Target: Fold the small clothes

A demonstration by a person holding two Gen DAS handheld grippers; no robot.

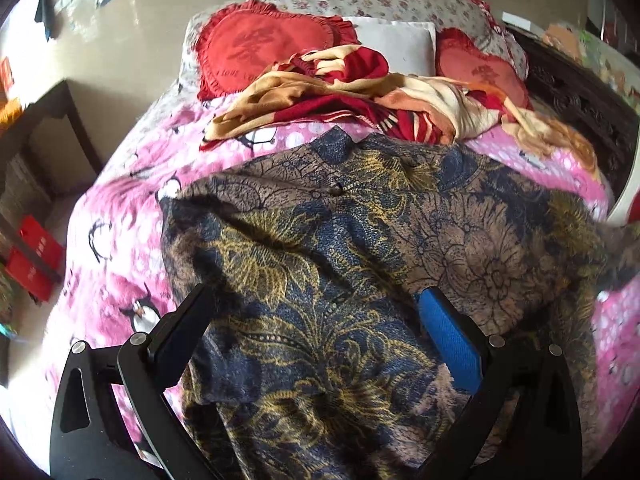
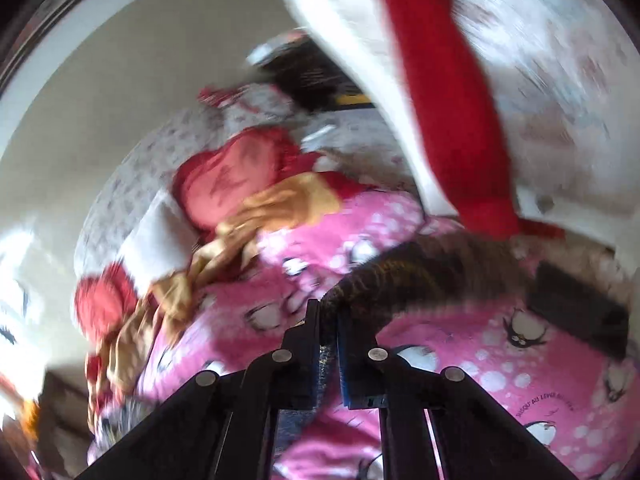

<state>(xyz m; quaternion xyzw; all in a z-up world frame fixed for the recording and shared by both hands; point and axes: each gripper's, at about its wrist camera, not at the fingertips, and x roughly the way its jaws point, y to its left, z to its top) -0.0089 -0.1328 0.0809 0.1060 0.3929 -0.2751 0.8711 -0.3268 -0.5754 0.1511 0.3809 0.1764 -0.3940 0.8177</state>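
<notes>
Bedroom floor [image 1: 132, 52], pale and glossy, wraps round the far side of a big bed [image 1: 120, 216] dressed in a fluffy pink fleece cover printed with penguins and white dots. Spread over that fleece, directly under and ahead of the left claw [image 1: 316, 300], lies the batik shirt [image 1: 360, 240]: thin woven cloth, brown ground with navy and gold floral tracery, collar at its far edge, soft ridges rumpling the near half. Beyond the shirt, well ahead of the left claw, sits a crumpled blanket [image 1: 360, 100] in tan, cream and deep red, plush and bunched into folds. Behind it, two red frilled cushions [image 1: 260, 48], rounded with ruffled edges, flank a plain white pillow [image 1: 400, 44], with a floral-print pillow further back still.

Left claw now: black angular fingers spread wide apart, one showing a blue textured pad [image 1: 448, 340], the shirt's cloth lying between them with nothing pinched.

Over to the right claw [image 2: 328, 312], and the picture is smeared with blur. Its black fingers are pressed together, pinching an edge of the batik shirt [image 2: 400, 276], which arcs up and away to the right of the fingertips as a taut dark band over the pink fleece. Above the right claw, a sleeve [image 2: 448, 80] in fuzzy red with white beside it crosses the view.
</notes>
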